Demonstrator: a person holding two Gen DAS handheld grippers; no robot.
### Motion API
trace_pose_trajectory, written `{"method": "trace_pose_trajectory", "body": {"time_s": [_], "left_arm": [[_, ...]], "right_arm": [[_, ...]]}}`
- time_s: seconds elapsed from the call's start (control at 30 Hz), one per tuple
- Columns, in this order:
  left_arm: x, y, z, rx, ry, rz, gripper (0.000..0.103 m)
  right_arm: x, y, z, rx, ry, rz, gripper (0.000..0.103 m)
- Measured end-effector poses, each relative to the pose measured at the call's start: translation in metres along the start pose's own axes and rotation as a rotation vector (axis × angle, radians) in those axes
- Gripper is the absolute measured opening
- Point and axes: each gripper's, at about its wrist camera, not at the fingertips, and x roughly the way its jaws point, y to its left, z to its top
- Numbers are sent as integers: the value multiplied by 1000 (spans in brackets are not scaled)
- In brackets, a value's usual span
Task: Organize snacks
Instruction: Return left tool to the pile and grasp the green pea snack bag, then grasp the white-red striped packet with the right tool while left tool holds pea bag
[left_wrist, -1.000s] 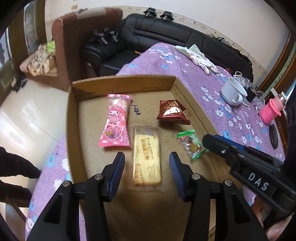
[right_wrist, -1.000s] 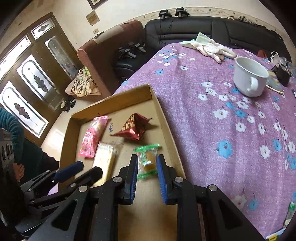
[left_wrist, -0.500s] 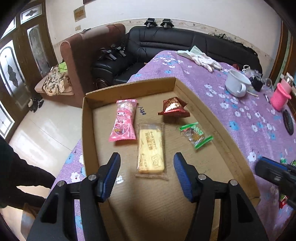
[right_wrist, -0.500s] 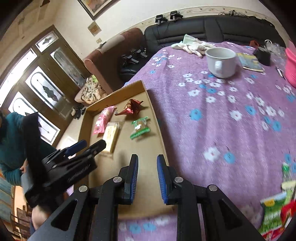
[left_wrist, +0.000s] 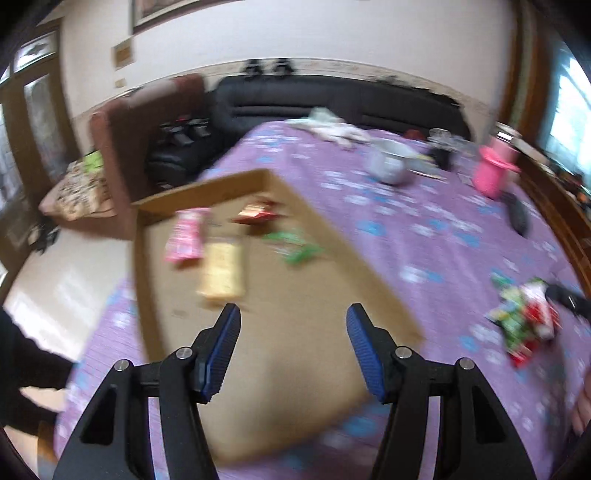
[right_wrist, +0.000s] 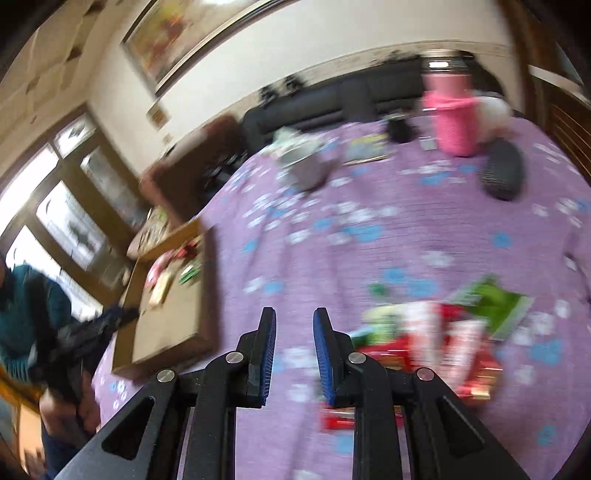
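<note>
Four snacks (left_wrist: 221, 258) lie in the cardboard tray (left_wrist: 369, 273) at our ten o'clock, apart from one another. Our left gripper (left_wrist: 293, 328) hangs over the tray's bare floor, its jaws released and just widened, nothing between them. Our right gripper (right_wrist: 294, 339) stands narrowly parted over the purple cloth (right_wrist: 369, 221), empty, with a blurred snack pile (right_wrist: 436, 332) at its three o'clock.

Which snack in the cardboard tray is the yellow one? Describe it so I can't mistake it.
On the purple flowered tablecloth lies a shallow cardboard tray. Four snacks lie at its far end; the yellow biscuit packet is the nearest of them, beside the pink packet. It alone is pale yellow, flat and rectangular.
</note>
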Motion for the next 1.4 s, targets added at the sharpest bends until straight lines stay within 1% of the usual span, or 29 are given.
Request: {"method": "trace_pose_trajectory", "body": {"time_s": [0.1, 0.13, 0.2, 0.23, 0.27, 0.3, 0.37, 0.43, 0.47, 0.5, 0.6, 0.7, 0.77, 0.8, 0.83, 0.87, 0.9, 0.97, 1.07, 1.17, 1.23, 1.3, 1.4], "left_arm": [[-5, -49, -16, 56, 16, -133, 60], [-4, -67, -21, 72, 35, -192, 61], [1, -97, -25, 96, 85, -288, 66], [6, -111, -27, 109, 111, -321, 66], [11, -123, -27, 121, 135, -339, 66], [18, -135, -26, 125, 159, -343, 66], [29, -149, -20, 102, 200, -354, 67], [42, -160, -14, 57, 230, -391, 70], [49, -164, -11, 38, 246, -390, 72], [58, -170, -8, 24, 263, -390, 73], [73, -184, -5, 24, 285, -369, 72], [86, -197, -3, 43, 291, -355, 72], [91, -204, -7, 69, 298, -371, 72], [94, -207, -10, 86, 293, -374, 72], [93, -208, -12, 102, 273, -370, 72], [91, -209, -14, 124, 253, -361, 65], [91, -210, -15, 143, 238, -346, 47], [90, -207, -16, 164, 215, -324, 33], [91, -197, -15, 160, 206, -348, 32], [90, -188, -13, 163, 180, -321, 32], [89, -182, -11, 146, 173, -327, 32], [88, -180, -9, 143, 160, -320, 32], [87, -179, -8, 136, 156, -321, 32]], "right_arm": [[-20, -39, 5, 88, -39, -28, 22], [-22, -54, 5, 129, -40, -49, 22], [-23, -73, 5, 176, -30, -84, 22], [-20, -81, 5, 205, -16, -122, 22], [-18, -85, 4, 223, -5, -146, 22], [-16, -88, 4, 244, 6, -152, 22], [-17, -94, 4, 281, 11, -113, 22], [-22, -96, 5, 292, -3, -101, 22], [-25, -95, 6, 287, -14, -104, 22], [-26, -96, 5, 283, -21, -104, 22], [-29, -91, 5, 267, -34, -90, 22], [-28, -86, 3, 248, -32, -80, 23], [-24, -82, 2, 232, -24, -78, 28], [-24, -81, 1, 223, -22, -76, 30], [-22, -78, 1, 208, -17, -75, 31], [-19, -74, 1, 187, -14, -80, 31], [-18, -72, 0, 171, -13, -89, 32], [-11, -63, -3, 123, -7, -132, 32], [-2, -50, -7, 35, 2, -174, 32], [8, -32, -14, -76, 13, -219, 32], [19, -23, -21, -138, 37, -261, 37], [29, -19, -26, -179, 58, -305, 37], [36, -16, -31, -216, 77, -318, 36]]}}
